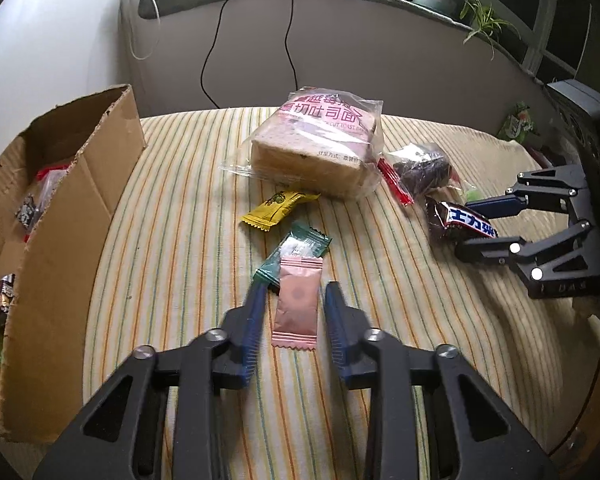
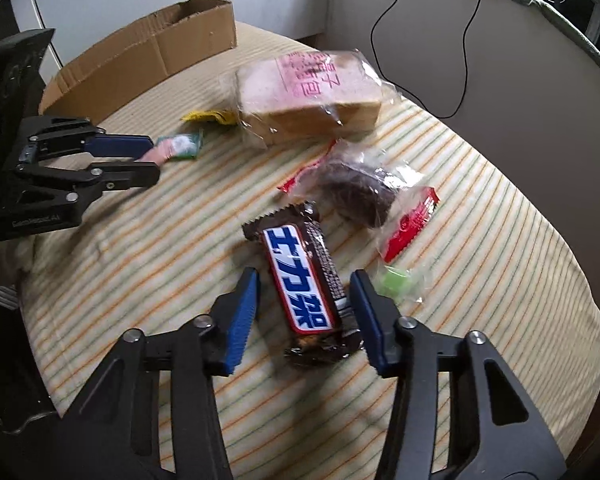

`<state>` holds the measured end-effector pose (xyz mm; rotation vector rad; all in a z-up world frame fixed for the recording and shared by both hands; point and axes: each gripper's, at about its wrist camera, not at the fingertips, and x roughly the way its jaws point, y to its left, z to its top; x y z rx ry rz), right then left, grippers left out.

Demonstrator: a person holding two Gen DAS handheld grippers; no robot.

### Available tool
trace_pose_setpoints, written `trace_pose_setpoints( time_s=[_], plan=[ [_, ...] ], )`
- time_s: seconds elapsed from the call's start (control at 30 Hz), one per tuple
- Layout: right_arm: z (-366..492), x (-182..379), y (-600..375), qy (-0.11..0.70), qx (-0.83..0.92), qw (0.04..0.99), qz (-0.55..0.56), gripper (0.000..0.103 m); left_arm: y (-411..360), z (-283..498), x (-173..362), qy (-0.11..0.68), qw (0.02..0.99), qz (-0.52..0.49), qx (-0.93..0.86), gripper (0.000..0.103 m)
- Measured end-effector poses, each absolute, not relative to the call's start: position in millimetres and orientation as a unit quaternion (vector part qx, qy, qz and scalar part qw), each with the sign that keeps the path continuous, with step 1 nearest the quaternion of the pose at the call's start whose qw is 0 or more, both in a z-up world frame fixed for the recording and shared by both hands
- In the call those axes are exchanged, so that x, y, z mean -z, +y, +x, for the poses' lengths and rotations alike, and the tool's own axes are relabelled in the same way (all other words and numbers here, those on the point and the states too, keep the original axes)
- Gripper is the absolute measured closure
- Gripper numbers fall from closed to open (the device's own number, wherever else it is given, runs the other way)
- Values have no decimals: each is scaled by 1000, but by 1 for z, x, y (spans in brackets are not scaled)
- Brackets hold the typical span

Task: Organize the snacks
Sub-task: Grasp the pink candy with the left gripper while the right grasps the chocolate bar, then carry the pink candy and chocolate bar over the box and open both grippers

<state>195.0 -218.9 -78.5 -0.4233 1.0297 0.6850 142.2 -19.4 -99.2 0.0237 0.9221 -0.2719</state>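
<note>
Two grasps are pending at once, and each has its own way of failing. The pink sachet (image 1: 298, 304) lies flat on the striped cloth (image 1: 180, 240), near the middle of the table, and looks thin and slick. Pads closing on it may slide over its edges or pinch up a fold of cloth instead. Its far end overlaps the green sachet (image 1: 300, 246), which could be dragged along. The left gripper (image 1: 294, 286) straddles the pink sachet with its jaws narrowly parted; a sliver of cloth shows on either side, so nothing is gripped yet.

To the right, the chocolate bar (image 2: 300, 276) lies slightly aslant between the jaws of the right gripper (image 2: 305, 274). A squeeze off its middle could swivel it out, and the green jelly cup (image 2: 394, 282) just beside the right pad may get nudged. These jaws stand somewhat wider — the left pad clear of the wrapper, the right one at its edge, touching or not cannot be told. The bar is not held. The cardboard box (image 1: 80, 200), already holding snacks, waits at the far left.
</note>
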Motion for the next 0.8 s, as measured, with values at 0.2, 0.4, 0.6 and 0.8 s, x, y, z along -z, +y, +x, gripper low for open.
trace_pose_setpoints(
  time_s=[0.2,0.4,0.6,0.8],
  plan=[
    [194,77,-218,477,-313,800,-186,73,-20,142,98,442,887,13,129,85],
    [187,70,-218,467,-305,811,-178,73,-19,139,96,438,889,6,132,85],
    [172,54,-225,451,-300,823,-174,73,-16,129,84,424,896,-2,133,85],
    [160,34,-221,431,-299,832,-182,73,-4,119,63,399,908,-8,129,85]
  ],
)
